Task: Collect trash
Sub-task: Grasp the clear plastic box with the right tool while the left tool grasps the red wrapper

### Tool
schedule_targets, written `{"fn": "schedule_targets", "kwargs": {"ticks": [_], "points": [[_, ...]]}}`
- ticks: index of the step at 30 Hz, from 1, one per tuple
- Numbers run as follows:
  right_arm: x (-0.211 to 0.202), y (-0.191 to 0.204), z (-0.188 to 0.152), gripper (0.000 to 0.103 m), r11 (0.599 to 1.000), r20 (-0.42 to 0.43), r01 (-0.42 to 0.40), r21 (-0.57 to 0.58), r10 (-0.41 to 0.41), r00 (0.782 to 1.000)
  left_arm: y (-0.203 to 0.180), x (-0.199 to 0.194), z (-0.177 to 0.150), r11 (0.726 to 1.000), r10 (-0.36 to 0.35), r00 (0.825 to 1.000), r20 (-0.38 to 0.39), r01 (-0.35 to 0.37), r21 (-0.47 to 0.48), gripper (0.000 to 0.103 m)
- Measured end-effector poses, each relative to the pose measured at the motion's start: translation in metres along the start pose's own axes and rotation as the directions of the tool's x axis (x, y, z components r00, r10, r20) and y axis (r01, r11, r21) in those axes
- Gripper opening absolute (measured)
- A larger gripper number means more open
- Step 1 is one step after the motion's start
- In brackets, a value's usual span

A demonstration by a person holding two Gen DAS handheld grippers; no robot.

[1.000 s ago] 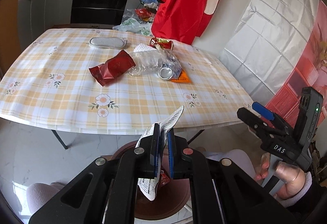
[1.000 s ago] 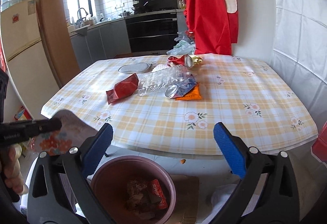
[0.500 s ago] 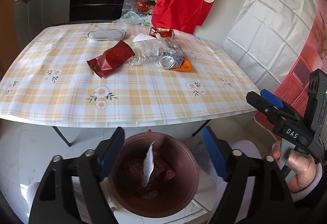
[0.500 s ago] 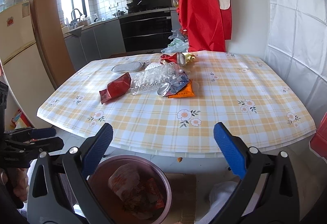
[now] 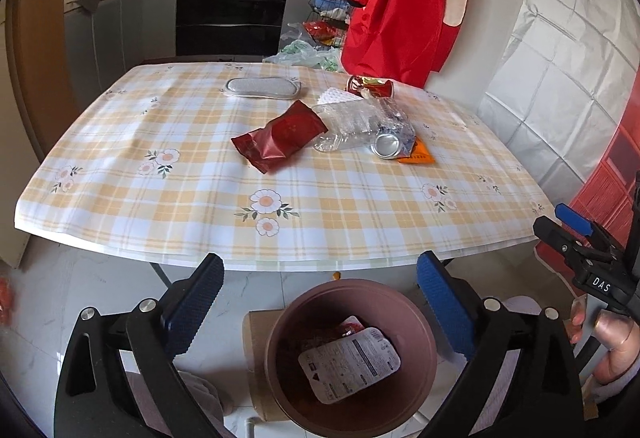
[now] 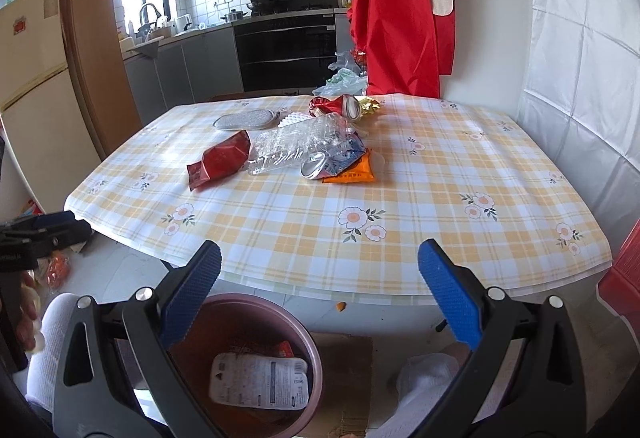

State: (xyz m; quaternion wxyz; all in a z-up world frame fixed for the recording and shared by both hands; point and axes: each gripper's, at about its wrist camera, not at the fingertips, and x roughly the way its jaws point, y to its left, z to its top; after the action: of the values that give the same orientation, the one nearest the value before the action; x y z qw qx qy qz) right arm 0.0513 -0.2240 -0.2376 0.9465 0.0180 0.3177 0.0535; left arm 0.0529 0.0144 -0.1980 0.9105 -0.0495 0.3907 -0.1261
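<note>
Changed: the white wrapper (image 5: 349, 363) I pinched a second ago has dropped from my left hand-held gripper (image 5: 318, 298), whose jaws are opening with nothing between them.
Bin: the wrapper lies flat in the pink bin (image 5: 280, 358) on the floor.
Right hand-held gripper (image 6: 320, 294): spread wide, empty.
Counter (image 5: 160, 206): red packet (image 5: 280, 136), crushed bottle (image 5: 360, 122), can (image 5: 386, 146), orange sachet (image 5: 418, 156) not yet collected.
Meaning: one piece binned; I judge the red packet next.

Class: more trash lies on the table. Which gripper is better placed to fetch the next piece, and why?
Either, marginally the right gripper: it is empty, open and faces the red wrapper. The left gripper, jaws opening, hangs over the bin.
</note>
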Motion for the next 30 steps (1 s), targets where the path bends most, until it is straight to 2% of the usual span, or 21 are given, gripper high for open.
{"fn": "schedule_targets", "kwargs": {"ticks": [14, 21, 28, 30], "points": [[0.041, -0.011, 0.02, 0.097, 0.999, -0.048, 0.022, -0.046, -0.024, 0.999, 0.029, 0.037, 0.028, 0.997, 0.046, 0.999, -0.011, -0.045, 0.056, 0.095], [0.073, -0.022, 0.042, 0.097, 0.999, -0.054, -0.043, -0.018, 0.042, 0.998, 0.036, 0.065, 0.049, 0.995, 0.054, 0.998, -0.01, -0.053, 0.081, 0.095], [0.134, -0.034, 0.082, 0.097, 0.998, -0.049, -0.068, 0.002, 0.068, 0.996, 0.043, 0.102, 0.073, 0.994, 0.055, 0.998, -0.027, -0.053, 0.091, 0.095], [0.156, -0.036, 0.093, 0.092, 0.995, -0.052, -0.094, 0.016, 0.094, 0.994, 0.045, 0.112, 0.08, 0.994, 0.057, 0.998, -0.028, -0.054, 0.095, 0.095]]}}
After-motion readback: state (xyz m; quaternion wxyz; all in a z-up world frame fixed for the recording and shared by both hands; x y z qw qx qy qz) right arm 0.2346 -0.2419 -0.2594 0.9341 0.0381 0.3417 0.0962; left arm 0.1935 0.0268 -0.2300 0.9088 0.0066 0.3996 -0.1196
